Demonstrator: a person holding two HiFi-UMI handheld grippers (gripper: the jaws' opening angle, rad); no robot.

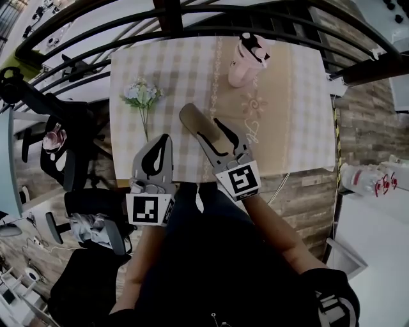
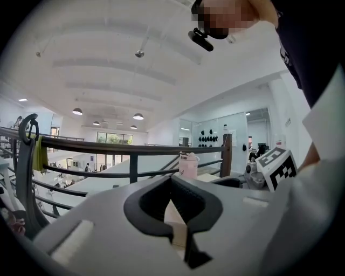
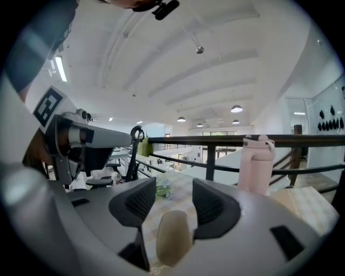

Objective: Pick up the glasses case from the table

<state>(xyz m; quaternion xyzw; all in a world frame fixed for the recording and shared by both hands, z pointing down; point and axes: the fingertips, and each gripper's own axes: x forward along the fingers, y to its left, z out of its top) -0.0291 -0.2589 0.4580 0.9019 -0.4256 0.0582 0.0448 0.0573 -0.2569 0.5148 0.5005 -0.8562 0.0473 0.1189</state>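
Glasses case (image 1: 190, 117), tan and oval, flat on the checked worktop (image 1: 300, 121), a little above the middle of the head view. Near end lying in the gap of the right tongs (image 3: 175, 200), jaws about half apart on either side, pads not pressing it. Left tongs (image 1: 163, 140) just to the lower left of the case, tips together, nothing between. White flowers (image 1: 142, 94) to the left; pink bottle (image 1: 248, 60) upright toward the upper right. Dark railing (image 1: 192, 19) across the top.
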